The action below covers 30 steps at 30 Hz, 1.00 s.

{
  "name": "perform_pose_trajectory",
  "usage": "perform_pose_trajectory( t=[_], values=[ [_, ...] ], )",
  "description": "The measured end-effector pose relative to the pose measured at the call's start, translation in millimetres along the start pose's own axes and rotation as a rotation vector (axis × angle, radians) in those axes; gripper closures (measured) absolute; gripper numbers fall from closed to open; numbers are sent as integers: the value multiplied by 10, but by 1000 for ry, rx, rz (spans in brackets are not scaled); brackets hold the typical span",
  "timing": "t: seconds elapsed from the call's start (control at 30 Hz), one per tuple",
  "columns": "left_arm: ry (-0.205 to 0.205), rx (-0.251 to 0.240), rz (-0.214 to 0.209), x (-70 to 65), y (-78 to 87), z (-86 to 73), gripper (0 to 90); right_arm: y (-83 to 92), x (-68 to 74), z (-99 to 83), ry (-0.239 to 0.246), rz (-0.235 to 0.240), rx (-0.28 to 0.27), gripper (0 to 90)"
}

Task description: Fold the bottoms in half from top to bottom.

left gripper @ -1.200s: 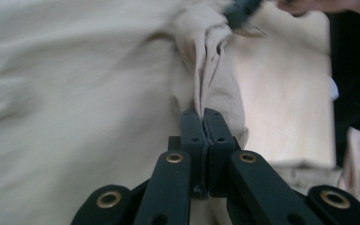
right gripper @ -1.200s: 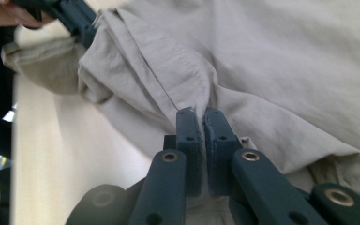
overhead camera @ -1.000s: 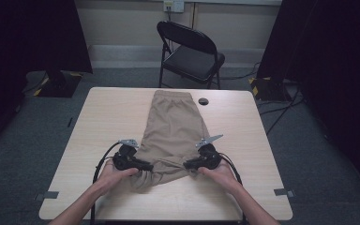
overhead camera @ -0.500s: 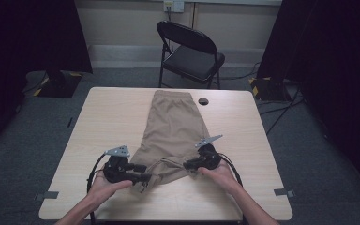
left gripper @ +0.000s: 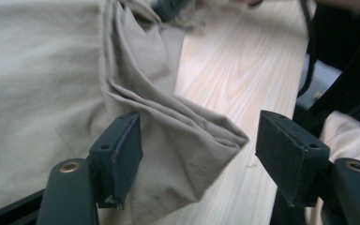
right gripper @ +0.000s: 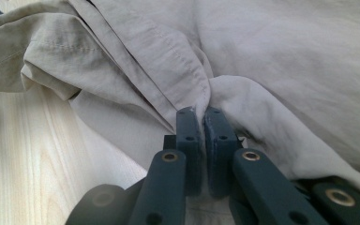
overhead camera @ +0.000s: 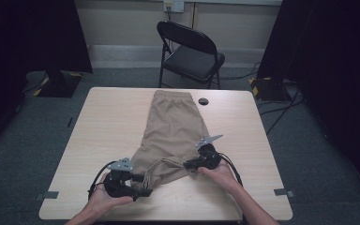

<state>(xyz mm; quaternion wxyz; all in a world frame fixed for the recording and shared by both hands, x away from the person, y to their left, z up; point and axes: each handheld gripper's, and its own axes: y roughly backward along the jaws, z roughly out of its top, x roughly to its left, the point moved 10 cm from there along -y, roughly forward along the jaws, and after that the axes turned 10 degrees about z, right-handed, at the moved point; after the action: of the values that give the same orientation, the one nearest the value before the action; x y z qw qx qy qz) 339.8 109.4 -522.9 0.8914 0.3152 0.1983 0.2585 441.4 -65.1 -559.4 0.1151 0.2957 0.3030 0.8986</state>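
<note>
A pair of tan shorts lies flat down the middle of the wooden table, waistband at the far end. My left gripper is at the near left hem, and its jaws have just been opening. In the left gripper view it stands open with a folded corner of the tan cloth loose between the pads. My right gripper is at the near right hem. In the right gripper view its jaws are shut on a bunched fold of the shorts.
A small black round piece lies on the table beside the waistband. A black folding chair stands beyond the far edge. Cables trail from both grippers toward the near edge. Bare wood lies to either side of the shorts.
The left gripper let go of the hem, its jaws opened, and it drew back toward the near left edge. The right gripper kept still, shut on the cloth.
</note>
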Motion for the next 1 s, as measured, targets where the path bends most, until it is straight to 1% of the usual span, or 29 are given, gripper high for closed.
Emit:
perform_pose_trajectory(
  t=[0.07,0.1,0.13,0.17,0.2,0.23,0.27,0.33,0.37,0.4,0.43,0.53,0.57,0.6,0.63,0.67,0.7,0.73,0.77,0.8,0.83,0.87,0.9,0.93,0.97,1.0],
  values=[
    [-11,29,46,42,-38,-48,323,-1,2,1,1,-1,0,861],
    [-10,28,49,73,-41,-48,372,-1,2,1,2,-3,-1,861],
    [-5,13,64,122,-36,-27,442,-1,2,1,3,-4,-1,861],
    [1,-15,72,224,-4,26,633,1,3,0,2,-3,-1,860],
    [1,-15,72,224,-4,26,712,1,3,0,2,-3,-1,860],
    [23,-68,63,308,64,112,792,6,5,2,1,1,-3,860],
    [23,-68,63,308,64,112,819,6,5,2,1,1,-3,860],
    [40,-104,69,400,128,195,838,39,17,18,-5,20,-18,859],
    [51,-118,83,489,150,261,842,54,22,26,-8,32,-26,857],
    [51,-118,83,489,150,261,844,54,22,26,-8,32,-26,857],
    [60,-120,88,537,136,286,845,81,17,43,-15,45,-44,854],
    [84,-93,97,706,26,319,846,100,14,49,-23,51,-53,843],
    [102,-86,100,780,-24,331,846,104,15,46,-20,50,-53,822],
    [114,-79,98,826,-54,335,847,113,14,45,-18,45,-54,770],
    [128,-74,101,888,-90,336,847,123,12,48,-16,38,-59,741],
    [150,-73,103,947,-125,328,847,138,20,54,-9,40,-65,727],
    [171,-62,100,995,-167,299,847,161,37,57,7,43,-69,705],
    [171,-51,109,1020,-187,274,847,204,60,69,32,39,-84,664],
    [164,-39,117,1045,-202,245,847,235,81,75,43,42,-94,647],
    [166,-30,124,1067,-205,227,847,274,105,79,51,42,-103,621],
    [174,-37,127,1088,-205,228,847,339,145,73,75,28,-114,569],
    [177,-42,126,1104,-198,230,847,339,145,73,75,28,-114,569],
    [185,-45,126,1109,-190,230,847,380,181,54,97,15,-130,564],
    [185,-45,126,1109,-190,230,847,380,181,54,97,15,-130,564],
    [181,-48,126,1104,-191,232,847,394,205,51,119,5,-147,586],
    [176,-46,123,1098,-190,231,846,406,279,49,162,6,-161,635]
  ],
)
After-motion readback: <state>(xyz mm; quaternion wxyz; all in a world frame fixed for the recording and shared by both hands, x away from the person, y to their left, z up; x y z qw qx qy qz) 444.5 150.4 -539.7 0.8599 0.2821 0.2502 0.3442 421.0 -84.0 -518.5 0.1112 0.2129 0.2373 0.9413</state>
